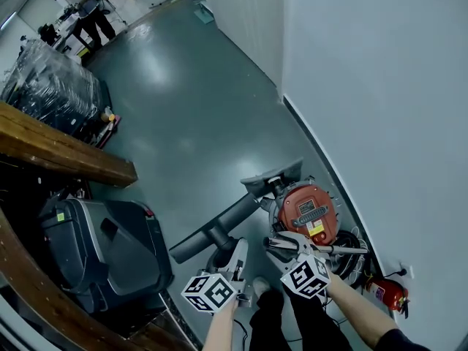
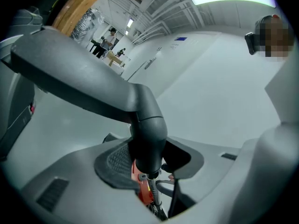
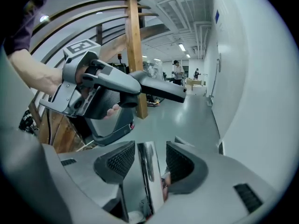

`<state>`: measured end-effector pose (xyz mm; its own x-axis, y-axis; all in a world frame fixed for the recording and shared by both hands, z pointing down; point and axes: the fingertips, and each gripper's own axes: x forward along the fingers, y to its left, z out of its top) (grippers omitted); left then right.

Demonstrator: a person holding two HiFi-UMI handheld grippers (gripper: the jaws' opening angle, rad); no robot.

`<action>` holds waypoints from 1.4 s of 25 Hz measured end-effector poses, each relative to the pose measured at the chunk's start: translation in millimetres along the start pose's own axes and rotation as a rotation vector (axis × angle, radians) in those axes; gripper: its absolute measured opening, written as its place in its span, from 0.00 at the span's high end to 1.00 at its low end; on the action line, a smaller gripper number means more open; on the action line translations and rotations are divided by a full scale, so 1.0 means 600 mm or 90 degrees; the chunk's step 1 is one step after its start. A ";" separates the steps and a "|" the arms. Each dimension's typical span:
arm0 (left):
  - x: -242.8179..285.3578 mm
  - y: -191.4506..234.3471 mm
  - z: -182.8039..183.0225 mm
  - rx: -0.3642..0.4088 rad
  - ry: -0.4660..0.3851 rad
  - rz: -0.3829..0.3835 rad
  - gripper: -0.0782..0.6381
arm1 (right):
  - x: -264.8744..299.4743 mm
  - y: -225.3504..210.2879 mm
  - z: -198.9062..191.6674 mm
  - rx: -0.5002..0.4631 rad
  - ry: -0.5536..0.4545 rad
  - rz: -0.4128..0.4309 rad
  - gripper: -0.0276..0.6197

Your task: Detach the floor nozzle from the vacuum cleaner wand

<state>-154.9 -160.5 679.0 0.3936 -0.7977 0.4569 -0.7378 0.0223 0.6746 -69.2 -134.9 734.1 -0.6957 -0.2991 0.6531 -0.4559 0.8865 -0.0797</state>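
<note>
The dark grey floor nozzle [image 1: 216, 229] is a long bar with an elbow neck [image 2: 148, 134]. My left gripper [image 1: 235, 250] [image 2: 148, 161] is shut on that neck and holds the nozzle off the floor. The right gripper view shows the same grip, with the left gripper [image 3: 122, 93] and the nozzle bar [image 3: 161, 91]. The chrome wand [image 3: 148, 171] [image 1: 344, 250] lies between the pads of my right gripper [image 3: 150, 161] [image 1: 285, 243]. There is a gap on both sides of it, so that gripper is open. The wand's end and the nozzle neck are apart.
The red vacuum canister [image 1: 307, 209] sits on the floor by the white wall [image 1: 380, 86], with a grey wedge-shaped part [image 1: 274, 175] behind it. A fire extinguisher [image 1: 386, 292] lies to the right. A black bin [image 1: 110, 247] and wooden beams [image 1: 66, 156] stand on the left.
</note>
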 end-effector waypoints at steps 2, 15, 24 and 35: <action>-0.013 -0.021 0.014 0.025 0.000 0.000 0.64 | -0.021 -0.002 0.025 0.023 -0.018 -0.004 0.65; -0.138 -0.213 0.104 0.189 -0.046 -0.033 0.64 | -0.229 0.004 0.212 0.180 -0.177 -0.057 0.79; -0.245 -0.362 0.193 0.319 -0.125 -0.076 0.64 | -0.394 0.027 0.370 0.168 -0.326 -0.095 0.89; -0.319 -0.499 0.312 0.446 -0.253 -0.121 0.64 | -0.532 0.051 0.543 0.027 -0.512 -0.144 0.93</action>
<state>-112.2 -127.4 281.2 0.4205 -0.9062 0.0439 -0.9005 -0.4109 0.1426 -42.1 -127.4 278.0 -0.7611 -0.6439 -0.0782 -0.6420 0.7650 -0.0501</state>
